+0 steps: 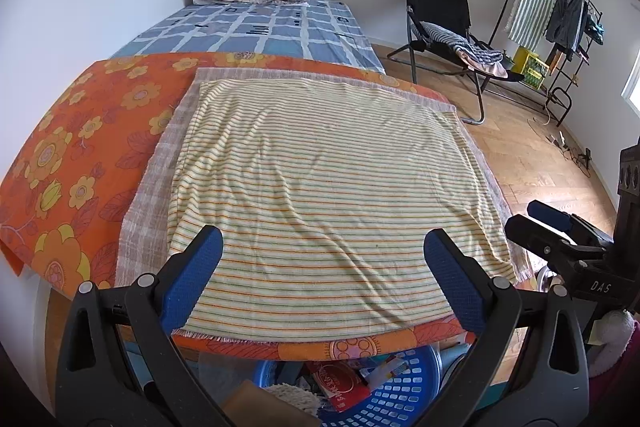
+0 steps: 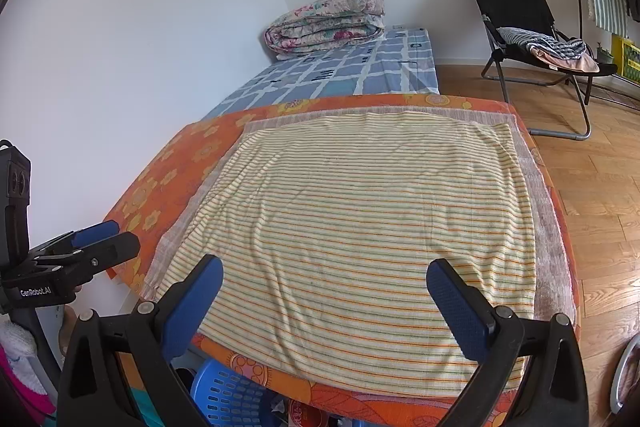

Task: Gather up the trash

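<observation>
Both grippers hover side by side over the yellow striped towel (image 1: 320,187), left gripper (image 1: 322,259) and right gripper (image 2: 324,291) each spread wide with nothing between the blue pads. At six o'clock, under the orange flowered tablecloth (image 1: 80,155), sits the blue perforated plastic basket (image 1: 400,395) (red wrappers (image 1: 344,383) and paper scraps inside).

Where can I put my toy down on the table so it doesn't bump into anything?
The whole striped cloth is bare, from its far edge near the bed to the near edge by the open left gripper and open right gripper. The orange flowered cloth beside it is bare too. It is crowded below: the blue basket is full.
</observation>
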